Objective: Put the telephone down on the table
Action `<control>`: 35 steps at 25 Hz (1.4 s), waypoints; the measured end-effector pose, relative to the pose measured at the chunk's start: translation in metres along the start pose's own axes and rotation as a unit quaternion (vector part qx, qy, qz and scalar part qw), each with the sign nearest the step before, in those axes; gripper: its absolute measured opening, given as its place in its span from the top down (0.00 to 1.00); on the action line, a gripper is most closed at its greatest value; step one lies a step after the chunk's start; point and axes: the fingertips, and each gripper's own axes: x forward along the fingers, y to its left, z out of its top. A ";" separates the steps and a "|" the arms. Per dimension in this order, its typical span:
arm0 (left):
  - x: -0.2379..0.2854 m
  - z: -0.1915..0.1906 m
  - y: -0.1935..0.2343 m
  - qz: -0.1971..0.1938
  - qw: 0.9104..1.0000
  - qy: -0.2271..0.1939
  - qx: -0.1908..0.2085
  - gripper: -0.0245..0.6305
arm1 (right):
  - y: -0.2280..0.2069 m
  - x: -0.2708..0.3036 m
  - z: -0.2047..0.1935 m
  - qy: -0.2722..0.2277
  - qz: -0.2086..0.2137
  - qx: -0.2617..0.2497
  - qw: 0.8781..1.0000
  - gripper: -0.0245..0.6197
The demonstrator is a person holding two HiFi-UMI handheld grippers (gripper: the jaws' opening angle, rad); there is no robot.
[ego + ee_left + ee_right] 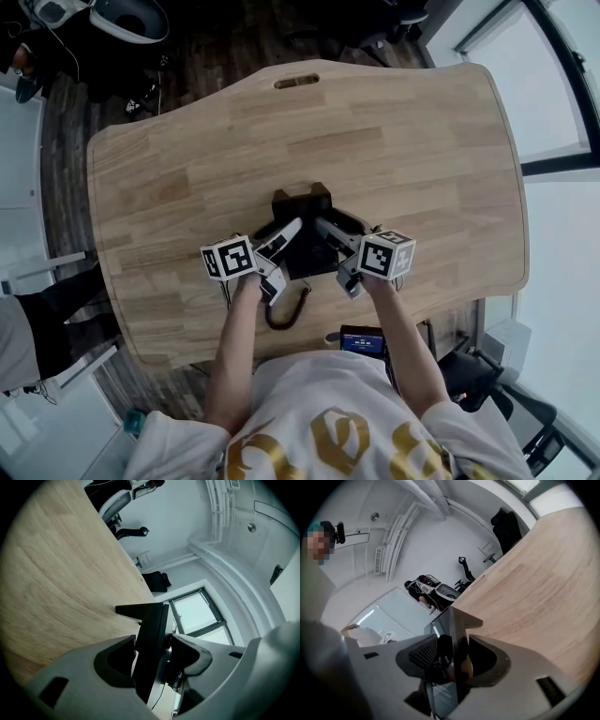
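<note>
The phone (pixel 305 239) is black. It is over the middle of the table (pixel 394 131), close to the near edge. Its long side runs from the near edge toward the far edge. Its curly cord (pixel 286 314) trails back from it toward the near edge.

We cannot tell if the bottom of the phone is touching the wood yet; in the head view it looks very low, just above the top or on it. So we think the way to go is straight down, and only a little.

We hold the phone from both sides, so no hand is nearer than the other. The left gripper (pixel 152 646) is on its left side and the right gripper (pixel 452 656) is on its right side; the two point in toward each other.

In the left gripper view the jaws are pressed onto a thin black edge of the phone, with no gap that we can see. In the right gripper view the jaws pinch a thin black edge of the phone the same way. Both grippers are squeezed tight on the phone and hold nothing else.

We think both should go down together and stay level, so the phone does not tip; only then should the jaws let go.
</note>
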 end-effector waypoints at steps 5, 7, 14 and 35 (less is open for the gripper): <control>-0.005 0.002 0.000 0.041 0.999 -0.007 0.034 0.62 | 0.002 -0.007 0.004 -0.011 -0.017 -0.021 1.000 0.66; -0.014 0.010 0.001 0.068 0.995 -0.026 0.066 0.62 | 0.003 -0.009 0.006 -0.012 -0.021 -0.028 0.999 0.66; -0.037 0.029 -0.007 0.087 0.990 -0.060 0.099 0.61 | 0.007 -0.023 0.011 -0.026 -0.047 -0.060 0.997 0.66; -0.082 0.014 -0.087 0.124 0.943 -0.074 0.299 0.95 | 0.076 -0.086 0.016 -0.090 -0.124 -0.207 0.966 0.94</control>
